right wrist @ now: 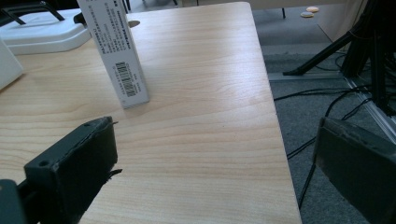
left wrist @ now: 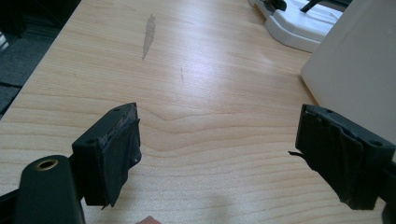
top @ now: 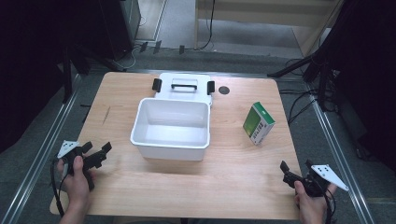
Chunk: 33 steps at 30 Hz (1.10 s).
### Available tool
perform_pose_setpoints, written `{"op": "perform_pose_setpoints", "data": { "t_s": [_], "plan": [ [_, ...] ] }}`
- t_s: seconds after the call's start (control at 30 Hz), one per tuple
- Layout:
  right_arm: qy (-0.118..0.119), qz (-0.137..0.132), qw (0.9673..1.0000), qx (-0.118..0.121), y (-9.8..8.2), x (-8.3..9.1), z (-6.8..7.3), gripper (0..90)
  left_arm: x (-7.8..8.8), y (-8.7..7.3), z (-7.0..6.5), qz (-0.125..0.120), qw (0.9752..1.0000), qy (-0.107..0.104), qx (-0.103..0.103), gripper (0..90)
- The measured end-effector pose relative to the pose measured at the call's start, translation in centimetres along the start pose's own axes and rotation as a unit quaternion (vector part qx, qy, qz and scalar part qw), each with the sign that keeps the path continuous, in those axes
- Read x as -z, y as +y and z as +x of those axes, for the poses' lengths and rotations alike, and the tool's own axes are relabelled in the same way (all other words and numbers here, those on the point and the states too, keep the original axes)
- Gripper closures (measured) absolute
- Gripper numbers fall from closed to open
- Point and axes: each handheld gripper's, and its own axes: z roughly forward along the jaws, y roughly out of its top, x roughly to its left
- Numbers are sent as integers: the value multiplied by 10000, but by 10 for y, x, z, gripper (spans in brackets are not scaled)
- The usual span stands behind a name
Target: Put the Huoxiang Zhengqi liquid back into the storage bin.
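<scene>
A white open bin point(top: 171, 124) stands in the middle of the wooden table point(top: 233, 177), and its lid point(top: 184, 87) with black clips lies flat just behind it. To the right a green and white carton point(top: 258, 122) stands upright; its barcode side point(right wrist: 122, 60) faces the right gripper view. My left gripper point(top: 97, 153) rests open at the near left corner, nothing between its jaws, with the bin's wall point(left wrist: 355, 70) off to its right. At the near right corner my right gripper point(top: 296, 172) is open and empty, well short of the carton.
A dark round hole point(top: 224, 90) marks the table behind the carton. Metal rails run along both table sides. Beyond the right edge, black stands and cables point(right wrist: 327, 107) lie on the grey floor. A grey smear point(left wrist: 149, 35) marks the wood ahead of the left gripper.
</scene>
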Motion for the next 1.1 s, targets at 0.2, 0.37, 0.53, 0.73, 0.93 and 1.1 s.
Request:
{"op": "perform_pose_setpoints", "data": {
  "t_s": [0.2, 0.37, 0.53, 0.73, 0.93, 1.1],
  "plan": [
    [-53, -9, 10000, -38, 0, 0, 0, 0, 0, 0, 0, -7, 10000, 28, -11, 150],
    [-17, -27, 9999, -156, 1, 1, -1, 0, 0, 0, 0, -20, 10000, 26, -4, 150],
    [100, -51, 9997, -214, 4, 3, 2, 0, 0, 0, 0, -29, 10000, 23, 15, 151],
    [172, 3, 9998, 141, 16, 3, 15, 0, 0, 0, 0, -25, 10000, 32, 3, 150],
    [279, 196, 9983, 482, 27, -1, 30, 0, 0, 0, 0, -26, 10000, 26, 1, 150],
    [309, 269, 9972, 618, 39, -6, 36, 0, 0, 0, 0, -26, 10000, 23, 5, 150]
  ]
}}
